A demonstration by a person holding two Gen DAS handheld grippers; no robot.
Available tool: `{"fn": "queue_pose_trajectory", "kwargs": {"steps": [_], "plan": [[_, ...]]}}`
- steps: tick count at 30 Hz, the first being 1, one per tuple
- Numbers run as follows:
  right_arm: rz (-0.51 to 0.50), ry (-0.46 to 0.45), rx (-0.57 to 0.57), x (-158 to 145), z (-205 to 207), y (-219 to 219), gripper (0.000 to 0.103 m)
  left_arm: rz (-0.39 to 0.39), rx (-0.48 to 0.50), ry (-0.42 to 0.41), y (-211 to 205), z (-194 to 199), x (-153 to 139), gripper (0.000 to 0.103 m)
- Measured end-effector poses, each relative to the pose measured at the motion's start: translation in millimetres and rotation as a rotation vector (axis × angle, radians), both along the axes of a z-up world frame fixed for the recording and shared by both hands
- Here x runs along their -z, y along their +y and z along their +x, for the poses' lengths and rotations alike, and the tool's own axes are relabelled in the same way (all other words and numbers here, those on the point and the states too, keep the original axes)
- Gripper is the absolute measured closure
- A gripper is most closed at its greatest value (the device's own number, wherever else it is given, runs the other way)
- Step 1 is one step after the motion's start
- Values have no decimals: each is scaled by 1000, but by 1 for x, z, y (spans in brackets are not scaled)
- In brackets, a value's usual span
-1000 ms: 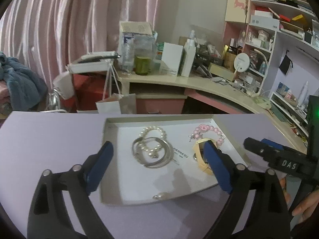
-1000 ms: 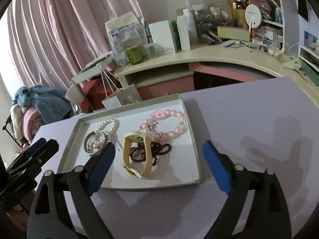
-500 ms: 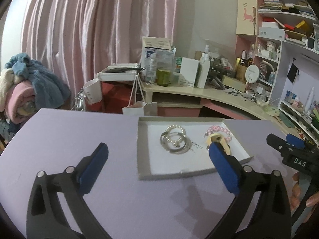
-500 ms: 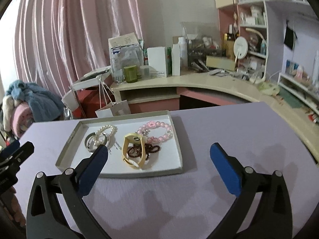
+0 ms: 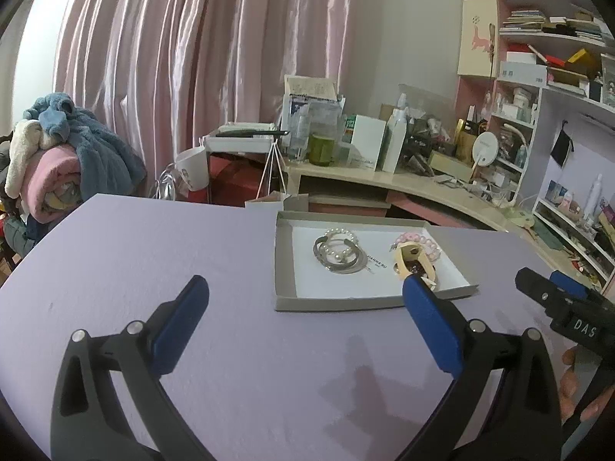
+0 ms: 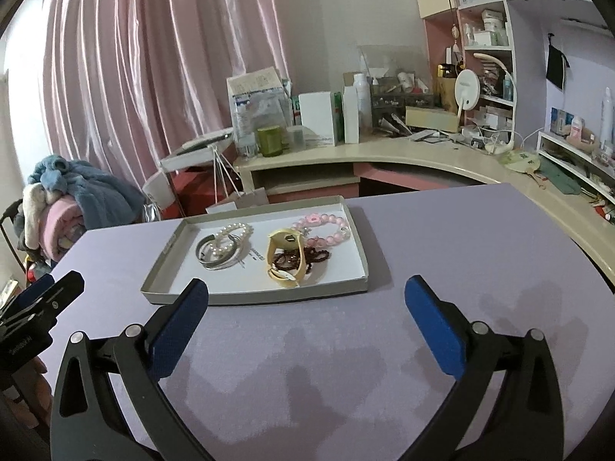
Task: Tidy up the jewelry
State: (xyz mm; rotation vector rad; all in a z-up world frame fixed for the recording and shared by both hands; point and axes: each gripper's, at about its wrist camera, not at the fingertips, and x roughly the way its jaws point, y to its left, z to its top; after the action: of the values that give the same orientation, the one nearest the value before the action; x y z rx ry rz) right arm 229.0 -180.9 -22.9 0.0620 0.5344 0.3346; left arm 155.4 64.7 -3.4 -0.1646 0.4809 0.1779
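Note:
A shallow grey tray (image 6: 215, 299) (image 5: 282, 269) lies on the lilac table. It holds a pearl bracelet (image 6: 232, 230) (image 5: 340, 234), silver bangles (image 6: 219, 255) (image 5: 342, 261), a yellow band (image 6: 286, 257) (image 5: 413, 261), a pink bead bracelet (image 6: 326, 228) (image 5: 421, 244) and a dark red bead strand (image 6: 303, 257). My right gripper (image 6: 305, 299) hovers open in front of the tray, nothing between its blue pads. My left gripper (image 5: 303, 303) stands open too, short of the tray's near left corner. Each gripper shows at the edge of the other's view.
Bare lilac table (image 5: 134, 253) spreads left of the tray and around it. Behind stands a cluttered curved desk (image 6: 384, 146) with boxes and bottles, shelves (image 5: 546, 77) at right, a pile of blankets (image 5: 57, 161) at left, pink curtains behind.
Both grippers have drawn back from the tray, which now looks smaller and farther. Their jaws stand a little wider. The jewelry lies as before.

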Motion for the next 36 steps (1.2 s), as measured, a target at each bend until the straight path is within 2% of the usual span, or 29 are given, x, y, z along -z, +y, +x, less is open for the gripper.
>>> {"fn": "queue_pose_trajectory", "kwargs": {"steps": [10,36], "plan": [[8,-19,-22,11,-2,12,1,-26,7,-10,0,-6,9,2],[68,-32,-76,11,8,20,1,-36,75,-32,-7,8,19,2]]}}
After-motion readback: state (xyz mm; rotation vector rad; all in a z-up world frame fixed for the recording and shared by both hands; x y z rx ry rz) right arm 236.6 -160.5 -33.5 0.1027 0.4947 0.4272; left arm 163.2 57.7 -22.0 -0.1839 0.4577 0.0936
